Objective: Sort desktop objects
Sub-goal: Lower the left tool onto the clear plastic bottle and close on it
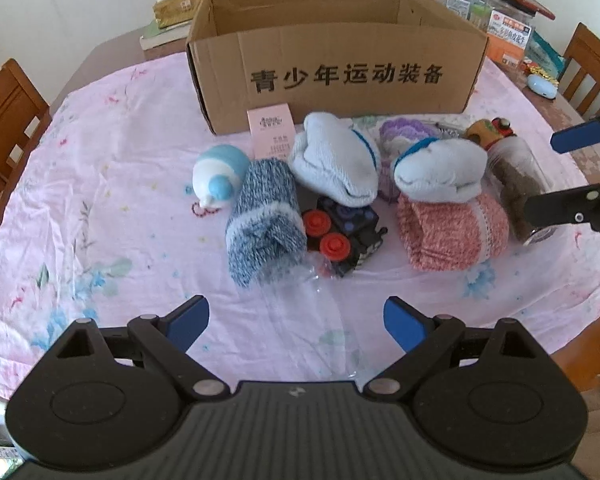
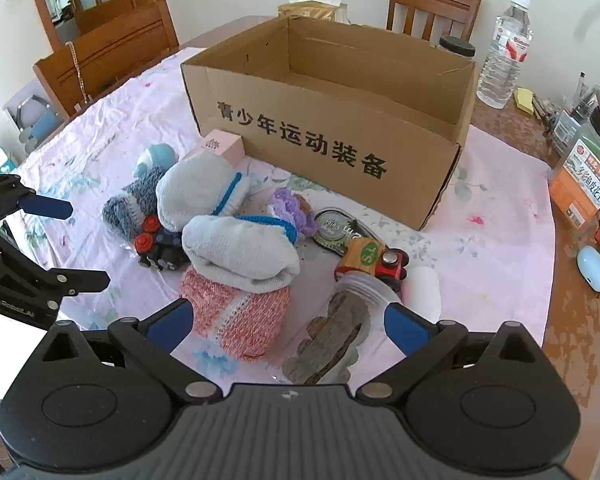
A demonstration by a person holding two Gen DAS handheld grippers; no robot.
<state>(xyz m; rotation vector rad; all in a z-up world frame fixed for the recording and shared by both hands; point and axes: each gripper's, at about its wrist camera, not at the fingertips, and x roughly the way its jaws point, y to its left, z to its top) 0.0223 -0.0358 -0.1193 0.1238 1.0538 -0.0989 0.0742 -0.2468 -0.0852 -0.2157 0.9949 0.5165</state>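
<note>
An open cardboard box [image 1: 340,76] [image 2: 340,136] stands at the back of the pink cloth. In front lie a blue-grey sock roll [image 1: 264,220] [image 2: 130,204], two light-blue sock bundles [image 1: 336,160] [image 1: 440,170] [image 2: 196,188] [image 2: 240,248], a pink sock roll [image 1: 452,236] [image 2: 240,312], a black toy train with red wheels [image 1: 340,236] [image 2: 156,248], a wooden toy train [image 2: 374,258], a clear jar lying on its side [image 1: 520,184] [image 2: 336,332] and a blue-white bottle toy [image 1: 218,172]. My left gripper [image 1: 296,322] is open, short of the pile. My right gripper [image 2: 286,322] is open, its fingers either side of the pink roll and jar.
A pink card box [image 1: 271,130] leans by the cardboard box. A purple knit item [image 2: 292,208] and a round tin [image 2: 334,226] lie mid-pile. A water bottle [image 2: 504,52], orange packet [image 2: 584,184] and clutter sit at the right. Wooden chairs [image 1: 8,108] surround the table.
</note>
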